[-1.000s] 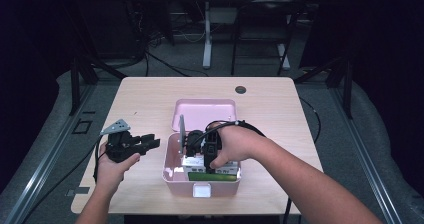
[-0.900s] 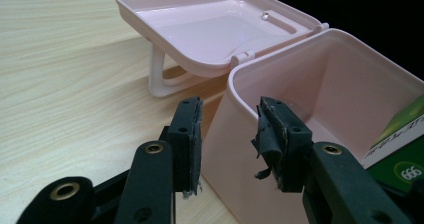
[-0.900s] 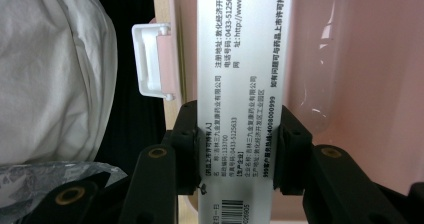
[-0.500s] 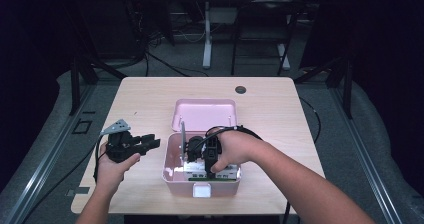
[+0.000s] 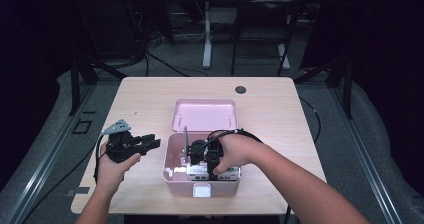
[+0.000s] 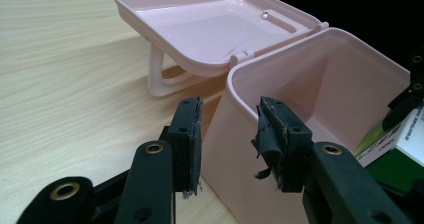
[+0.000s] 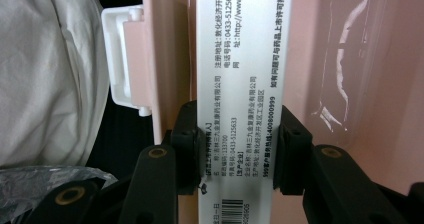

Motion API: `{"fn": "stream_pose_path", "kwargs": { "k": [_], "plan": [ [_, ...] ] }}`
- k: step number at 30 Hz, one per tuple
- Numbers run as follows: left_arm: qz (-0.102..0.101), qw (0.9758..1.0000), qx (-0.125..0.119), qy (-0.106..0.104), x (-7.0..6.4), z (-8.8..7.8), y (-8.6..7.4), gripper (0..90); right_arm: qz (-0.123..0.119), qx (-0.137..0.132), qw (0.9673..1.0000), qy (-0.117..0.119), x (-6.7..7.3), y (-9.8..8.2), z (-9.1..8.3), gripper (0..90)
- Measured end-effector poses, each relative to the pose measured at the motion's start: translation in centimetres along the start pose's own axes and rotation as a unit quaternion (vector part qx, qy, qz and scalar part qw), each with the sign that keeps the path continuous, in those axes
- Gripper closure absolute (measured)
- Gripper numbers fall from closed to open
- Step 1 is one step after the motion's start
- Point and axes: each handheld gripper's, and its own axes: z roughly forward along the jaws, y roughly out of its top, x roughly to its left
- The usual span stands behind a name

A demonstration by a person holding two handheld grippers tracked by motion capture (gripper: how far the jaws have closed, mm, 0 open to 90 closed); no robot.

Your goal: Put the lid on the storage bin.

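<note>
At the near edge of the bench [image 5: 150, 91], a person's two forearms reached in, each hand carrying a two-jaw gripper. The right gripper [image 7: 239, 146] was lowered into an open pink box [image 5: 170, 174] near the front of the bench, its jaws closed on the narrow sides of a white carton [image 7: 240, 74] printed with black text and a barcode; in the right gripper view the carton stood flush against the box's inner wall, beside the white latch [image 7: 122, 59] on the box front. In the high view the right gripper [image 5: 210, 166] sat low inside the box among what appeared to be one or two white-and-green cartons, though the hand hid much of them. Just left of the box, the left gripper [image 5: 150, 144] hovered over the bench with its jaws parted and nothing between them. The left gripper view showed the left gripper [image 6: 227, 134] pointed at the box's near corner, apparently just short of the wall. Behind the box, the pink lid [image 5: 205, 115] lay swung back and open on the bench, propped on its handle [image 6: 159, 76]. Farther off, a small dark round grommet [image 5: 240, 90] sat near the bench's far edge.
</note>
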Motion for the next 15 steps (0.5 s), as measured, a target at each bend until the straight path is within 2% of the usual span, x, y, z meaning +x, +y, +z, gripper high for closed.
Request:
{"fn": "stream_pose_path", "kwargs": {
  "k": [7, 15],
  "plan": [
    [0.001, 1.0, 0.0, 0.0, 0.0, 0.1, 0.0, 61.6, -0.002, 0.005, 1.0, -0.008, -0.2, -0.1, 0.6, 61.9],
    [0.001, 1.0, -0.001, 0.0, 0.0, 0.1, 0.0, 61.7, 0.005, -0.002, 1.0, 0.004, -0.7, -0.5, 1.6, 61.8]
  ]
}}
